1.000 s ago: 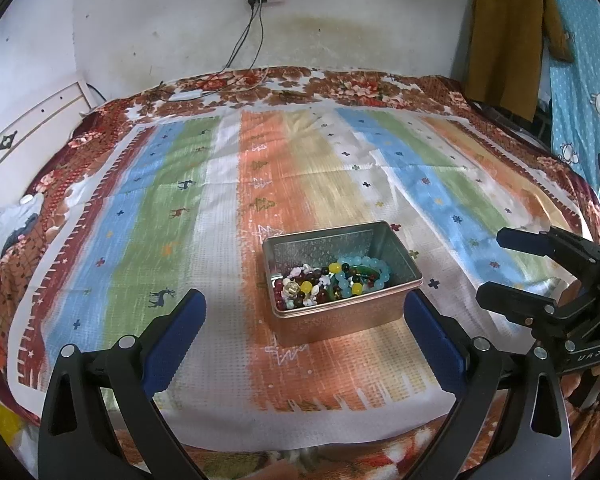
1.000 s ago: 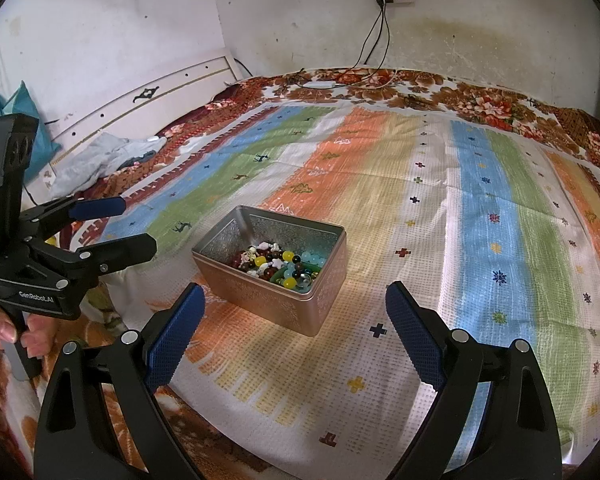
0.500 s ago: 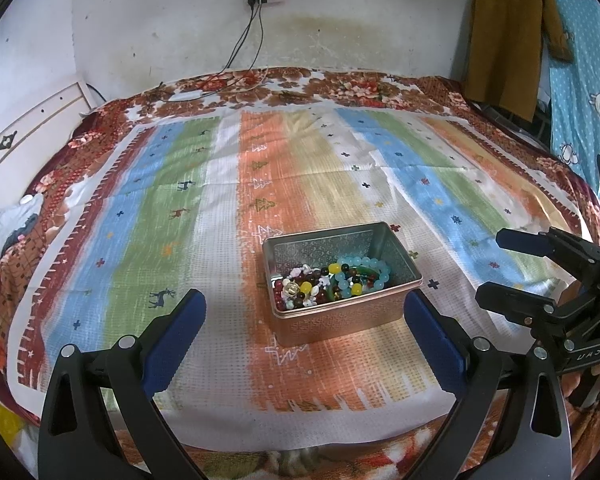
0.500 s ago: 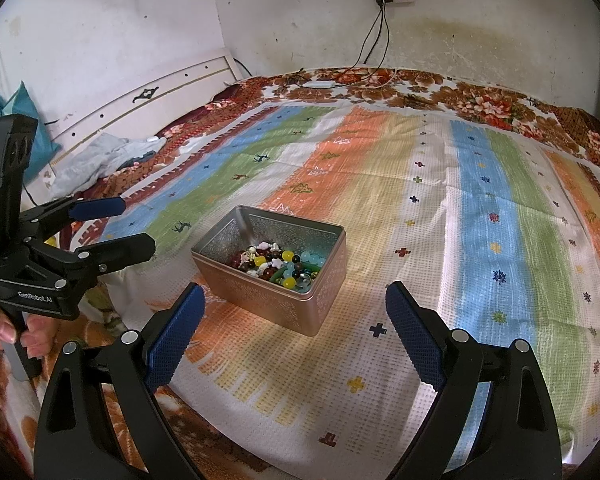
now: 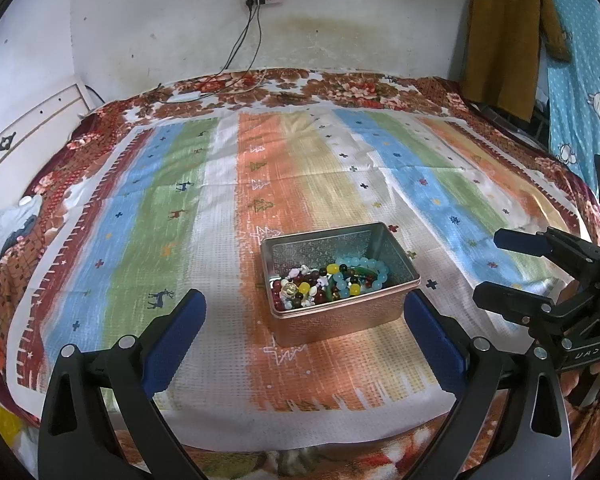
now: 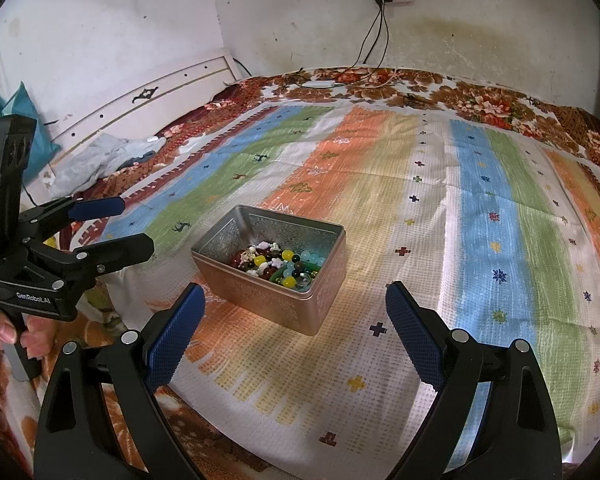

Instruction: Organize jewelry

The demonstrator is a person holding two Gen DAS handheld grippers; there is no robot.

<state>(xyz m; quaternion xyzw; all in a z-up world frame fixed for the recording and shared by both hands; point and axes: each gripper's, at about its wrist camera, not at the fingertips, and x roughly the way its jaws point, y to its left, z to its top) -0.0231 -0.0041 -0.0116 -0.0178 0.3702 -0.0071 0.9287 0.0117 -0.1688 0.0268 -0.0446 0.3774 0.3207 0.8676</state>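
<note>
A bed [image 5: 100, 128] with a striped cloth [image 5: 300, 184] fills both views. Near the cloth's front edge stands an open metal tin [image 5: 340, 312], with bead bracelets [image 5: 332, 280] heaped inside it. The left gripper [image 5: 300, 336] and right gripper [image 6: 296, 324] hover just short of the tin, both spread wide and empty.

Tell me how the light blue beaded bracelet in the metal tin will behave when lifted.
The light blue beaded bracelet is a loop of separate round beads, so it will probably hang floppy. It lies tangled among other beads in the rectangular metal tin, so neighbours may snag. Glossy beads could slip.
</note>
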